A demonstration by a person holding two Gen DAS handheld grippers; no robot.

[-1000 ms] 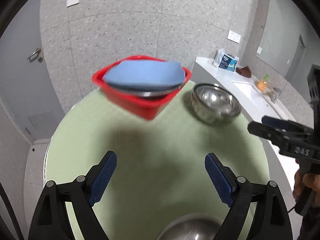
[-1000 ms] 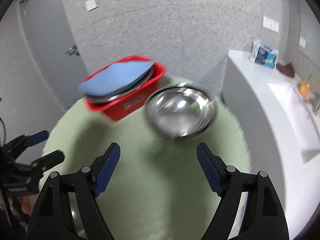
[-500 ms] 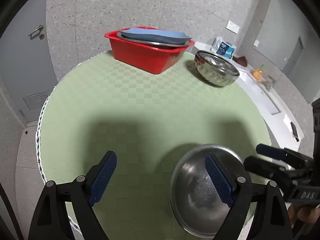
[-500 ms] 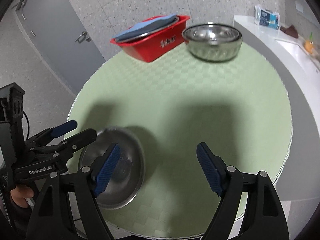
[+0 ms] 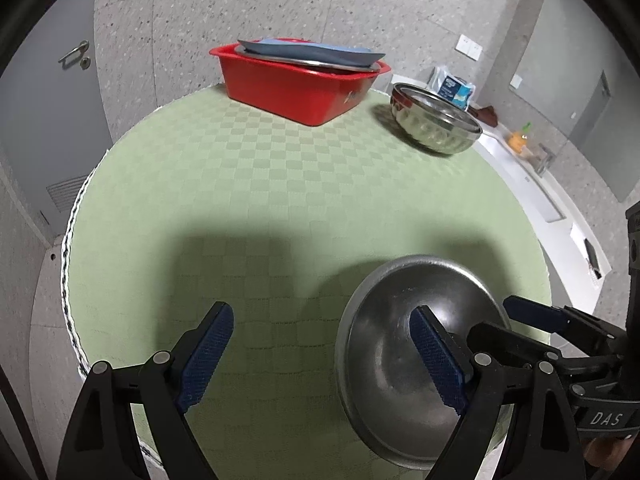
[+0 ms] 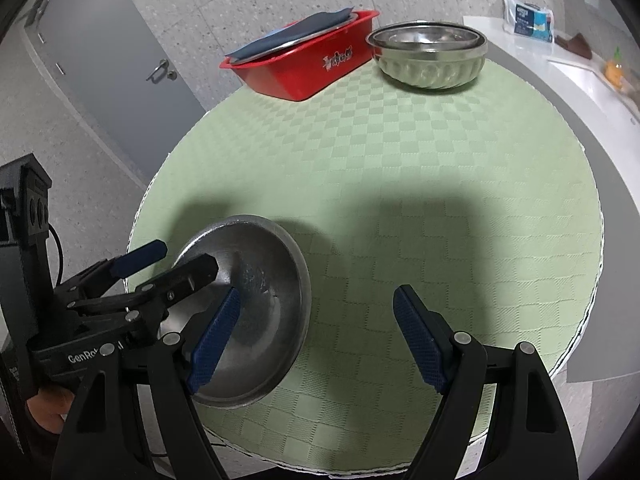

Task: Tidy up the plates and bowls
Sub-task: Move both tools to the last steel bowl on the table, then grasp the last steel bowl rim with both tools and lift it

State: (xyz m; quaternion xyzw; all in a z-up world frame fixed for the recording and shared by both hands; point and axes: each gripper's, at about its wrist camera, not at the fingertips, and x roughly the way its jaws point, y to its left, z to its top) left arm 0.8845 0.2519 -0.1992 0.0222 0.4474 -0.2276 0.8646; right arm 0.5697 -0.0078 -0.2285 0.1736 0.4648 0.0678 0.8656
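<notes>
A steel plate (image 5: pixel 404 364) lies on the green round table (image 5: pixel 280 184) near its front edge; it also shows in the right wrist view (image 6: pixel 260 280). My left gripper (image 5: pixel 320 356) is open, its right finger over the plate. My right gripper (image 6: pixel 316 336) is open, its left finger over the same plate. At the far side a red tub (image 5: pixel 296 84) holds a steel plate and a blue plate (image 5: pixel 312 50). Stacked steel bowls (image 5: pixel 436 120) stand right of the tub, and also appear in the right wrist view (image 6: pixel 430 58).
A white counter (image 5: pixel 532 184) with a sink and a blue packet (image 5: pixel 454 88) curves along the right of the table. A grey door (image 6: pixel 100 52) is in the wall behind on the left.
Both grippers have pulled back from the tub and bowls to the near side of the table and tilted down. The lone steel plate has come into view under them.
</notes>
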